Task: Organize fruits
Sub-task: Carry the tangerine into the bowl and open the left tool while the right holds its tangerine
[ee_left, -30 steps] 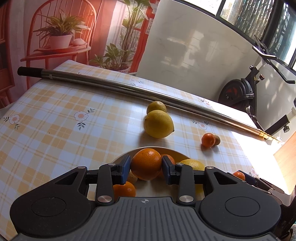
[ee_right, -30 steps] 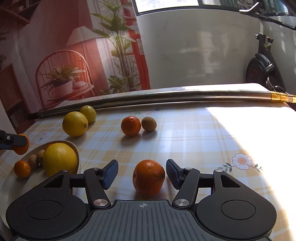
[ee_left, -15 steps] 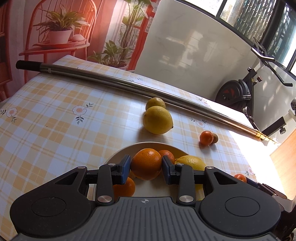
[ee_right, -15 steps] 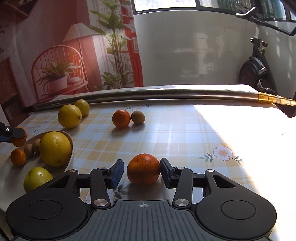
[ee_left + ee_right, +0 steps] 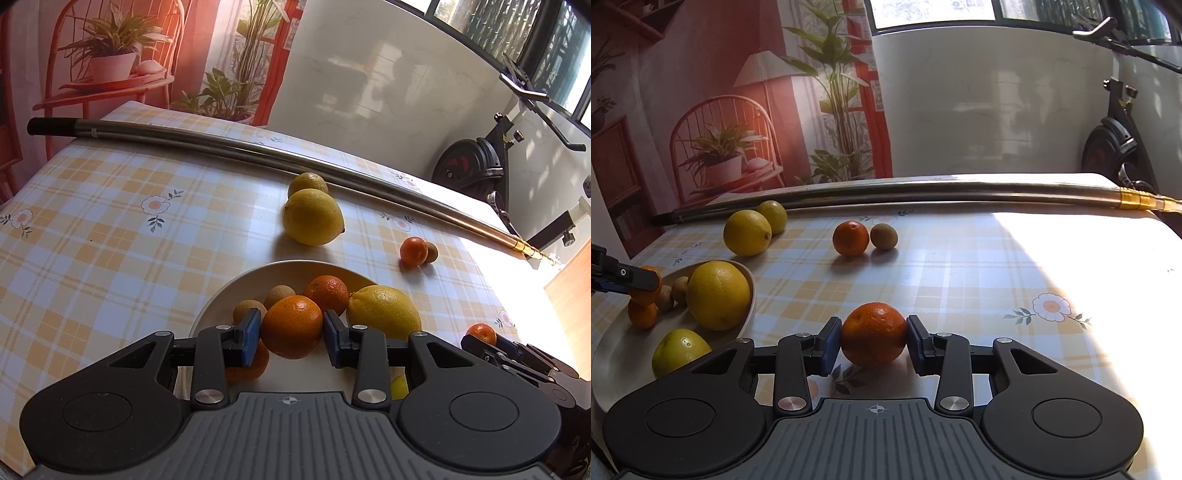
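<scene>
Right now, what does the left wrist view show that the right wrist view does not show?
Only the left wrist view shows the left gripper shut on an orange above the plate, and a second orange in the plate.

Only the right wrist view shows the right gripper shut on its own orange, and a green fruit in the plate.

Both show the big lemon in the plate, two lemons on the cloth, the small orange with a kiwi and the metal pole.

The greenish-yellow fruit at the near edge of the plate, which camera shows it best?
The right wrist view: the greenish-yellow fruit lies in full sight on the plate. In the left wrist view only a yellow sliver peeks from behind the left tongs.
</scene>
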Tool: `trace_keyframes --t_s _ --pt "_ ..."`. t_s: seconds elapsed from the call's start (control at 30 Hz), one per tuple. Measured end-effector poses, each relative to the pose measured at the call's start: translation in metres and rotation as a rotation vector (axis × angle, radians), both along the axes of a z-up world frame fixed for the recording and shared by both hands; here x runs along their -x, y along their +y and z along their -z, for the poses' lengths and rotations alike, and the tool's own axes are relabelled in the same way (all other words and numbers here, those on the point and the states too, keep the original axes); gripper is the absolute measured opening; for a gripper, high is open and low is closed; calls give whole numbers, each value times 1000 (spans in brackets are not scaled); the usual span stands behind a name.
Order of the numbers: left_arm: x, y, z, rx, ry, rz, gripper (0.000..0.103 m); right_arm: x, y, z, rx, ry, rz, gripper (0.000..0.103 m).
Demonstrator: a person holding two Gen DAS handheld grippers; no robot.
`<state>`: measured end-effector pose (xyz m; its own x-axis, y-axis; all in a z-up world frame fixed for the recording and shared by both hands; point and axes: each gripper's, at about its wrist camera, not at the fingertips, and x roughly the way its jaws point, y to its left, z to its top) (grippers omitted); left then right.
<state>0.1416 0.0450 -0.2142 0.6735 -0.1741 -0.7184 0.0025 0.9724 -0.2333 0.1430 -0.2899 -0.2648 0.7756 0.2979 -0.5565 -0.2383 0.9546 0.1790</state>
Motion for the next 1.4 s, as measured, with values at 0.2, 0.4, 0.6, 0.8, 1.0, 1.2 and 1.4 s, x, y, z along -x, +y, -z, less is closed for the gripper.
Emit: trace_keyframes --t_s 0.2,0.4,0.6,0.8,1.0,1.2,1.4 --pt "12 -1 -5 2 4 31 38 0 -3 1 -22 6 2 35" --pt "18 0 0 -31 52 25 38 1 -3 1 -26 -1 -4 35" --pt "19 -4 1 -62 69 42 38 1 -6 1 -36 5 -8 35" --pt "20 -4 4 -79 108 32 38 1 -6 1 -35 8 -5 35" --pt "20 -3 6 -78 117 37 38 1 -5 1 -32 11 -6 35" --pt "18 -8 10 -81 126 60 38 0 -4 2 -34 14 -9 35" --pt "16 -3 13 -81 146 34 38 0 -4 2 -34 15 -8 35"
